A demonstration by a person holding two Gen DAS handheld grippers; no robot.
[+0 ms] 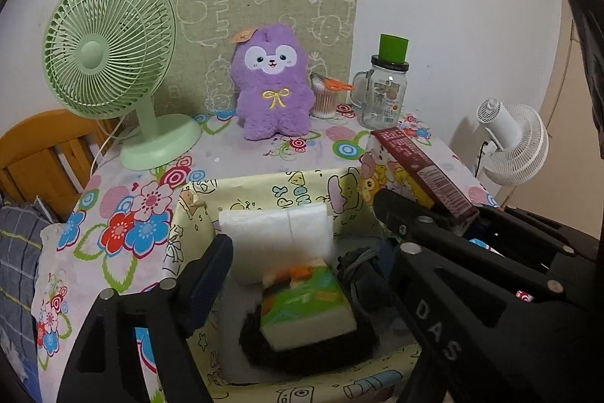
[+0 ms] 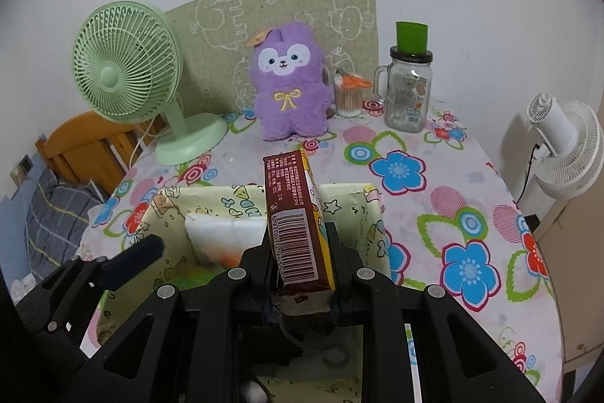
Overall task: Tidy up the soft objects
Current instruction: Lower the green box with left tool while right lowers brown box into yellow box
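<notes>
white wall behind, and below it your table (image 2: 445,199) under a flowered cloth, with a patterned green mat (image 1: 264,36) leaning upright against the wall. beside the table on the left you have a wooden chair (image 1: 41,153); off to the right stands a white fan (image 2: 566,146).

on the cloth at the near edge sits the yellow cartoon-print bin (image 1: 264,187), open on top. at back left is the green fan (image 1: 109,63), near the middle the purple plush (image 1: 270,82) sitting upright against the mat, to its right a cup of cotton swabs (image 1: 324,99) with orange scissors (image 1: 334,85) resting on it, then a glass mug-jar (image 1: 383,93) with a green cup (image 1: 393,47) upside down on its lid.

inside the bin a white tissue pack (image 1: 275,233) stands against the far wall; in front of it a green-and-white pack (image 1: 305,304) lies on something dark and fuzzy, with a dark corded bundle (image 1: 358,274) just to its right.

your left gripper (image 1: 302,225) hangs over the bin, jaws apart, nothing between them; the packs lie below. your right gripper (image 2: 298,240) is clamped on the brown-and-yellow carton (image 2: 294,214), held on edge above the bin, barcode facing you.
</notes>
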